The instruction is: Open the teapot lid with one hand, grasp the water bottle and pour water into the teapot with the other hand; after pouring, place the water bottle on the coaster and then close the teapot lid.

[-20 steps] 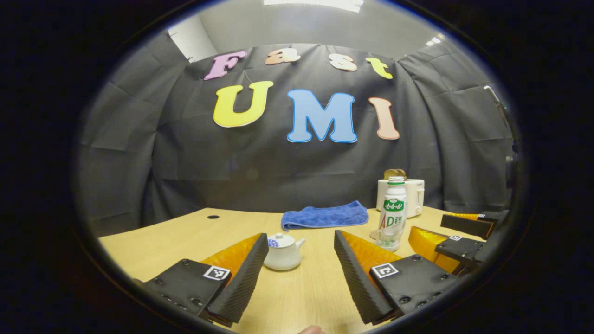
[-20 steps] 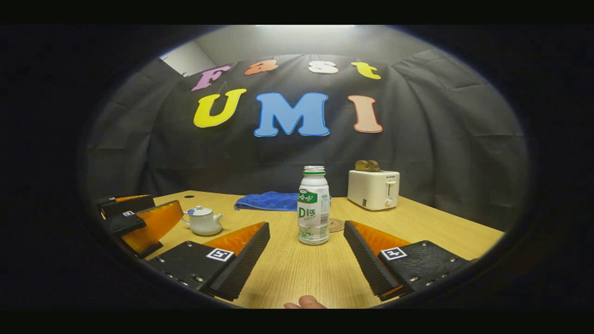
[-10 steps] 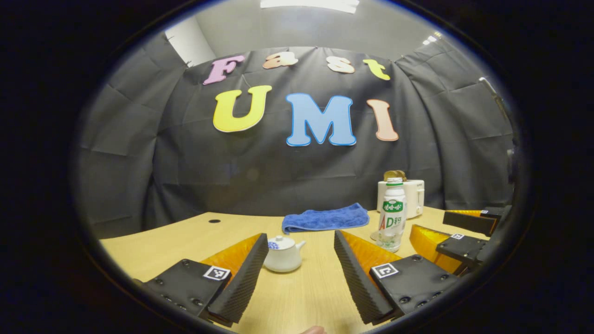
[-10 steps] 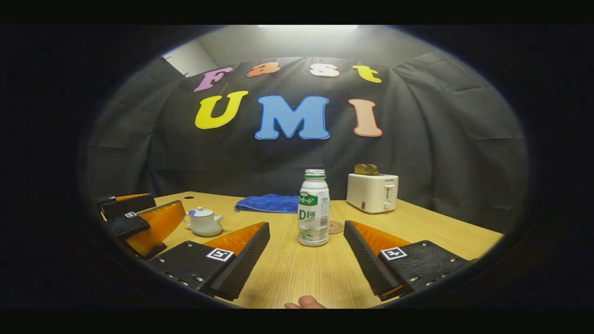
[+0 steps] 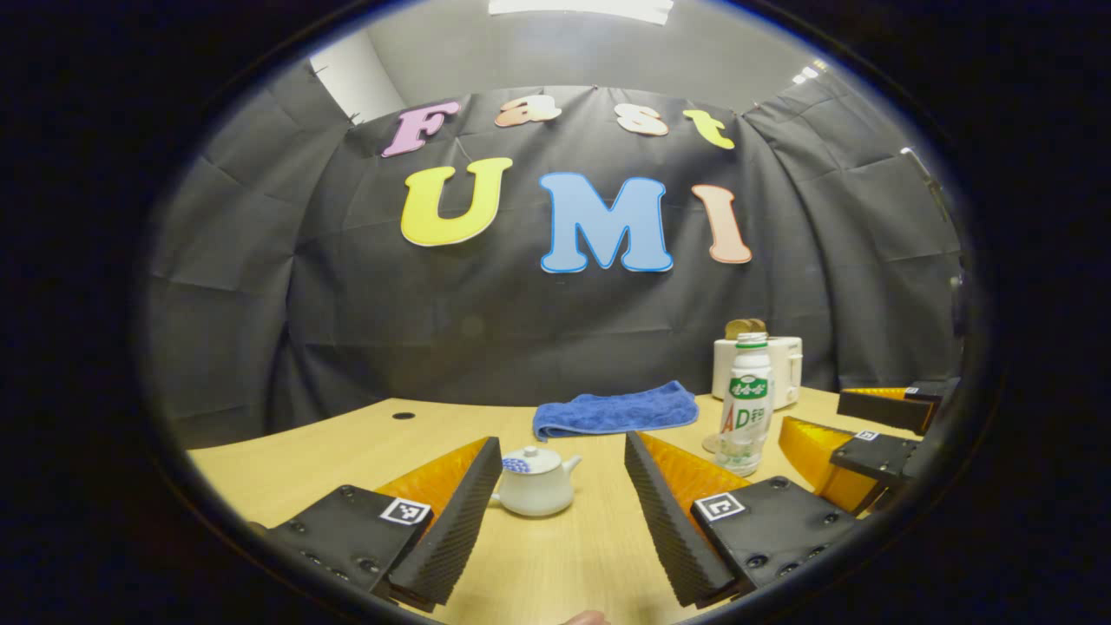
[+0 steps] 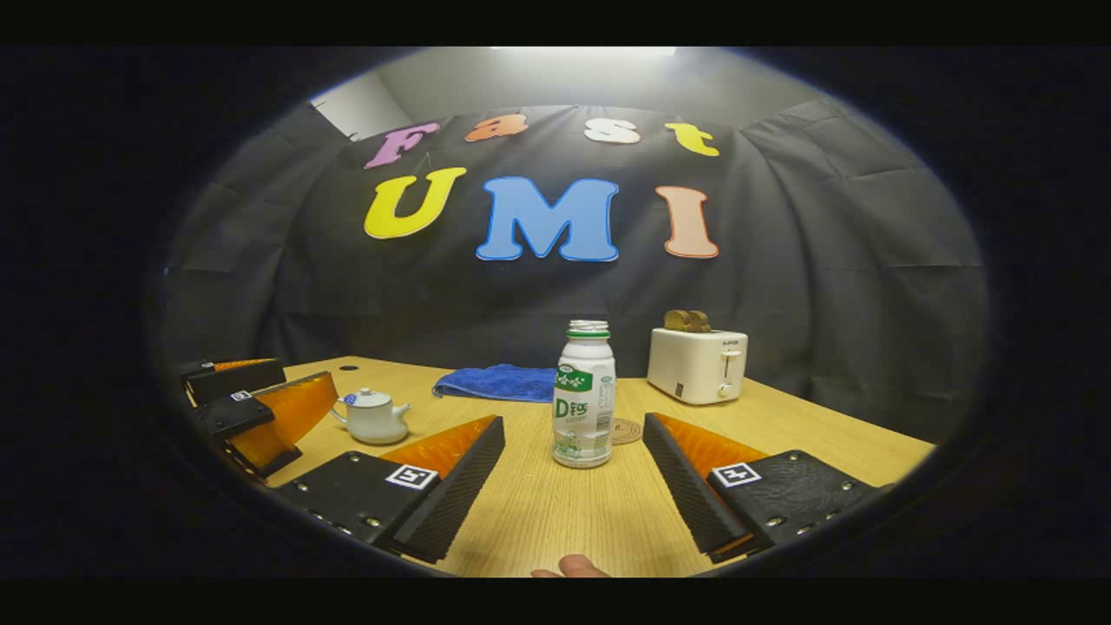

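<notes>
A small white teapot [image 5: 535,488] with its lid on stands on the wooden table [image 5: 347,443], just ahead of my open left gripper [image 5: 562,460] and between its fingers. The white water bottle [image 6: 584,395] with a green label stands upright, uncapped, a short way ahead of my open right gripper [image 6: 573,443]. A round coaster [image 6: 627,430] lies just behind and right of the bottle. In the right gripper view the teapot [image 6: 373,416] sits at the left beside the left gripper [image 6: 260,408]. In the left gripper view the bottle [image 5: 746,404] stands at the right near the right gripper [image 5: 855,434].
A folded blue cloth [image 5: 614,408] lies at the back of the table. A white toaster [image 6: 697,365] with bread in it stands at the back right. A small round hole [image 5: 402,416] is in the table's far left. A fingertip [image 6: 573,567] shows at the bottom edge.
Both grippers have crept forward and tilted slightly; the teapot and bottle sit a little lower and closer in their views. Both grippers stay open and nothing has been touched.
</notes>
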### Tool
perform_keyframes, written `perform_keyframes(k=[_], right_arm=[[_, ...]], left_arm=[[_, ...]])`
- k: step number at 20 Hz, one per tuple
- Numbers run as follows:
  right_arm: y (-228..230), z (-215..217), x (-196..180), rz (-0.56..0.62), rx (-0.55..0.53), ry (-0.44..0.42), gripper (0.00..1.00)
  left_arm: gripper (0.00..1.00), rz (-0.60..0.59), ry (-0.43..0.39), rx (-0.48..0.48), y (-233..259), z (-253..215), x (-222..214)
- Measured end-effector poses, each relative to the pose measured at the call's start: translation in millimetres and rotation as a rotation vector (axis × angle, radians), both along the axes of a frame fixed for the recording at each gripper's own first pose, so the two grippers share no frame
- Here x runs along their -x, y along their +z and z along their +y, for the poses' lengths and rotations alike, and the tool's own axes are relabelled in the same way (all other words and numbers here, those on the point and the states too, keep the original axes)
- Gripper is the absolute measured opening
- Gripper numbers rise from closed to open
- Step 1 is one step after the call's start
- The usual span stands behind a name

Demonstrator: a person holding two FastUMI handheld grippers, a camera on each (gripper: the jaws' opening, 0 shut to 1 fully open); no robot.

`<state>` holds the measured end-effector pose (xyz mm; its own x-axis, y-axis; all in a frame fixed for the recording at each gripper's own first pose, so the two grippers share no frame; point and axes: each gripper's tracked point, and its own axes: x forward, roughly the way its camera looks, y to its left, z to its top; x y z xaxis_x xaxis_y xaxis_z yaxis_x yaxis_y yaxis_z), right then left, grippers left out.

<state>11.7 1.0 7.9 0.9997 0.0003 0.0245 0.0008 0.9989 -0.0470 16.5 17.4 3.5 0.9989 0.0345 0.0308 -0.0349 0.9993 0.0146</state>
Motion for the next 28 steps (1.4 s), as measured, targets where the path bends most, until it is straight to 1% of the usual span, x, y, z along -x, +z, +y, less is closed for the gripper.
perform_keyframes(k=[3,6,7,9,10,11,12,13,14,16,17,18,19,21,22,24,25,26,27,28], right_arm=[[4.1,2.8,-4.2,0.002,0.011,0.018,0.99],[5.2,2.0,-5.9,0.004,0.01,0.027,0.99],[6.0,1.0,-5.6,0.003,0.006,0.026,0.99],[7.8,-2.9,-6.1,-0.005,-0.004,0.019,0.99],[10.2,-5.2,-5.8,-0.012,-0.009,0.014,0.99],[12.3,-7.5,-6.7,-0.017,-0.01,0.01,0.99],[13.1,-8.5,-7.1,-0.021,-0.013,0.007,0.99],[14.8,-8.7,-7.3,-0.023,-0.02,0.007,0.99],[15.0,-8.7,-8.5,-0.025,-0.029,0.009,0.99],[15.2,-9.5,-9.9,-0.028,-0.051,0.011,0.99],[15.5,-10.3,-10.9,-0.028,-0.059,0.011,0.99],[13.5,-10.5,-12.1,-0.024,-0.063,0.013,0.99],[12.1,-10.7,-12.8,-0.018,-0.063,0.014,0.99],[8.8,-11.1,-14.6,-0.005,-0.06,0.015,0.99],[8.7,-11.0,-14.4,-0.002,-0.062,0.017,0.99],[11.2,-11.4,-13.7,-0.007,-0.068,0.017,0.99],[13.1,-12.7,-13.7,-0.013,-0.065,0.014,0.99],[13.6,-14.2,-13.5,-0.017,-0.06,0.01,0.99],[13.0,-14.9,-14.0,-0.015,-0.058,0.009,0.99],[10.2,-14.6,-15.3,-0.009,-0.061,0.011,0.99]], left_arm=[[0.95,0.023,0.001,0.004,-2.0,6.9,-24.7],[0.95,0.046,0.009,-0.058,-1.7,15.4,-59.8],[0.95,0.066,0.005,-0.058,-7.8,15.3,-69.3],[0.95,0.093,0.009,-0.023,-19.6,22.0,-86.0],[0.89,0.107,0.011,-0.006,-25.2,24.0,-94.1],[1.0,0.124,0.007,0.003,-30.3,26.2,-98.5],[0.95,0.137,0.004,0.0,-33.5,27.3,-103.7],[0.95,0.144,0.008,-0.01,-36.5,29.8,-108.7],[0.98,0.154,0.002,-0.016,-39.0,30.9,-113.6],[0.94,0.178,0.006,-0.015,-47.9,30.0,-117.6],[0.98,0.186,0.008,-0.02,-52.1,32.6,-120.1],[0.96,0.186,0.01,-0.02,-50.3,34.1,-120.8],[0.96,0.187,0.01,-0.021,-52.6,34.7,-125.2],[0.89,0.194,0.004,-0.002,-53.2,34.2,-129.5],[0.75,0.202,-0.004,0.008,-55.6,34.2,-129.0],[0.48,0.209,-0.016,-0.011,-56.6,33.5,-132.4],[0.53,0.21,-0.027,-0.024,-55.5,32.2,-135.3],[0.39,0.207,-0.041,-0.04,-53.7,29.2,-135.3],[0.34,0.203,-0.047,-0.05,-54.0,27.7,-136.4],[0.24,0.201,-0.058,-0.047,-51.8,27.0,-136.8]])
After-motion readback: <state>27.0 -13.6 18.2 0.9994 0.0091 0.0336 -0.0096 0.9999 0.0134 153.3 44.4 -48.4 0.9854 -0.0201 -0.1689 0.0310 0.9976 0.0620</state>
